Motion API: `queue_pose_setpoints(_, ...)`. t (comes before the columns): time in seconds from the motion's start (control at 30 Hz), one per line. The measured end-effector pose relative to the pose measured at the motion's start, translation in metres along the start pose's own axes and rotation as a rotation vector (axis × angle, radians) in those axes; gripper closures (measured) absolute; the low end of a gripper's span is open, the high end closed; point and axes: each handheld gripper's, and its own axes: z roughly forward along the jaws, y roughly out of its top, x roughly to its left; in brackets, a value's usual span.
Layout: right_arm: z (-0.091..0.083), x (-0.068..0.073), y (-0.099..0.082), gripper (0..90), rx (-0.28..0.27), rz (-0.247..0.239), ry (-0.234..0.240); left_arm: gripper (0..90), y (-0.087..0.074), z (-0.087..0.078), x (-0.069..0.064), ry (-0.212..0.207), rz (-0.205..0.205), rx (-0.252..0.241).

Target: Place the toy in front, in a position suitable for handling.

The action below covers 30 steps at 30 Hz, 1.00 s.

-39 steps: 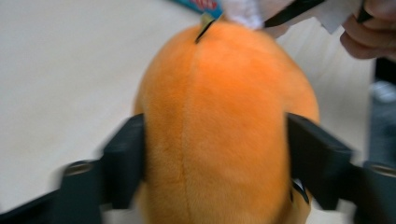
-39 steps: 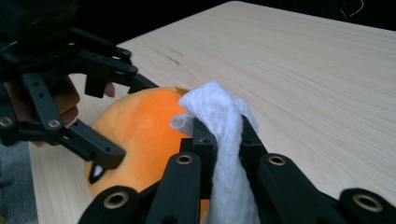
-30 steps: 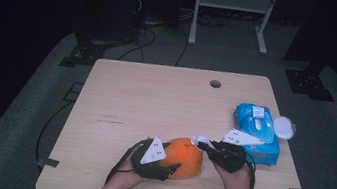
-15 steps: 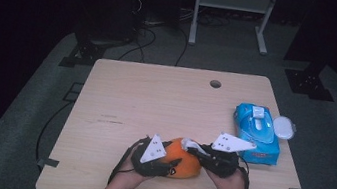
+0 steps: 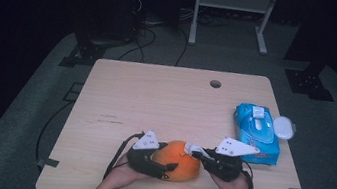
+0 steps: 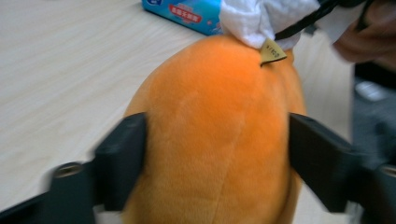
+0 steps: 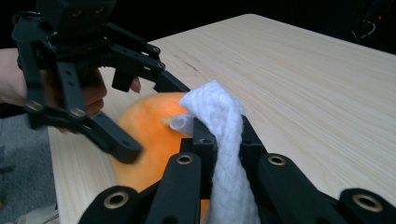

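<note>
- High view: an orange plush toy sits at the near edge of the wooden table, between two hand-held grippers.
- Left gripper straddles the toy; its jaws have just been opening, easing their hold, though both still touch the plush sides.
- Right gripper, clamped tight on a white wipe, has shifted left, so the wipe now rests on the toy's top.
- Wiping looks underway.
- Blue wipe pack lies to the right.
</note>
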Motion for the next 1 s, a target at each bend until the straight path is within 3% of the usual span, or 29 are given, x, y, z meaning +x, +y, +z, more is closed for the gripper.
queue_pose_setpoints(0.07,0.0,-0.004,-0.001,82.2,-0.005,0.01,-0.01,42.0,0.002,-0.002,-0.002,0.056,0.023,-0.031)
queue_pose_setpoints(0.2,-0.003,-0.024,-0.006,82.2,-0.002,0.074,-0.044,45.0,0.005,-0.001,-0.003,0.143,0.042,-0.071)
queue_pose_setpoints(0.27,-0.002,-0.025,-0.008,82.2,-0.007,0.096,-0.035,44.8,0.004,-0.001,-0.002,0.148,0.045,-0.07)
queue_pose_setpoints(0.37,-0.001,-0.014,-0.001,82.2,-0.018,0.064,-0.007,44.9,0.002,-0.001,-0.002,0.164,0.048,-0.067)
queue_pose_setpoints(0.43,0.0,-0.012,-0.001,82.2,-0.012,0.047,-0.004,44.9,0.0,-0.002,0.0,0.158,0.038,-0.062)
queue_pose_setpoints(0.6,-0.003,-0.028,-0.014,82.2,0.02,0.111,-0.039,44.0,-0.006,-0.006,0.006,0.136,0.001,-0.058)
queue_pose_setpoints(0.67,-0.003,-0.024,-0.012,82.2,0.005,0.11,-0.025,43.4,-0.006,-0.005,0.003,0.131,0.01,-0.059)
queue_pose_setpoints(0.73,-0.002,-0.015,-0.003,82.2,-0.015,0.077,-0.01,42.8,-0.004,-0.003,-0.003,0.122,0.043,-0.059)
queue_pose_setpoints(0.83,0.003,-0.012,-0.001,82.2,-0.009,0.056,0.002,40.0,-0.002,-0.003,-0.007,0.099,0.067,-0.054)
queue_pose_setpoints(0.93,0.003,-0.022,-0.009,82.2,0.01,0.091,-0.015,38.5,-0.004,-0.004,-0.004,0.067,0.055,-0.065)
queue_pose_setpoints(1.0,0.002,-0.027,-0.01,82.2,0.012,0.12,-0.018,38.7,-0.003,-0.004,-0.007,0.064,0.08,-0.059)
